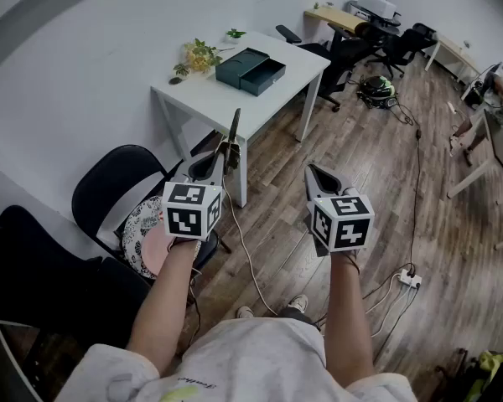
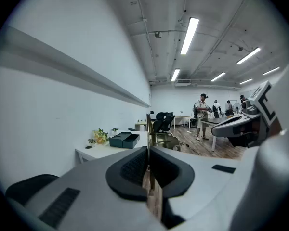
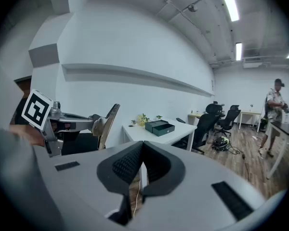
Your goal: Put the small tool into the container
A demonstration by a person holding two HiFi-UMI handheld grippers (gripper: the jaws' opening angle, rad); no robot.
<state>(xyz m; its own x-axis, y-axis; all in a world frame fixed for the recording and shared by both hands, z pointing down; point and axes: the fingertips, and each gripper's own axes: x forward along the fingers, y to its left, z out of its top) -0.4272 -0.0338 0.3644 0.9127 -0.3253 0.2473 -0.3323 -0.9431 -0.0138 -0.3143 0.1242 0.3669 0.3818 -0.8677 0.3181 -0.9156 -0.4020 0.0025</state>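
A dark green box [image 1: 250, 69] with an open drawer stands on the white table [image 1: 272, 99] ahead of me; it also shows as the box [image 2: 124, 139] and the box [image 3: 159, 127]. My left gripper [image 1: 220, 155] is shut on a thin brass-coloured tool [image 1: 233, 134] that sticks up past its jaws. The tool [image 2: 149, 129] stands upright between the left gripper's [image 2: 149, 154] pads. The right gripper view shows the tool [image 3: 109, 121] from the side. My right gripper [image 1: 312, 172] is shut with nothing in it, level with the left and well short of the table; its jaws [image 3: 142, 147] meet.
A small bunch of flowers [image 1: 199, 57] lies at the table's back left. A black chair [image 1: 117, 182] with a patterned cushion [image 1: 142, 233] stands at my left. Office chairs [image 1: 344, 53] and desks fill the far right. Cables and a power strip [image 1: 407, 279] lie on the wooden floor.
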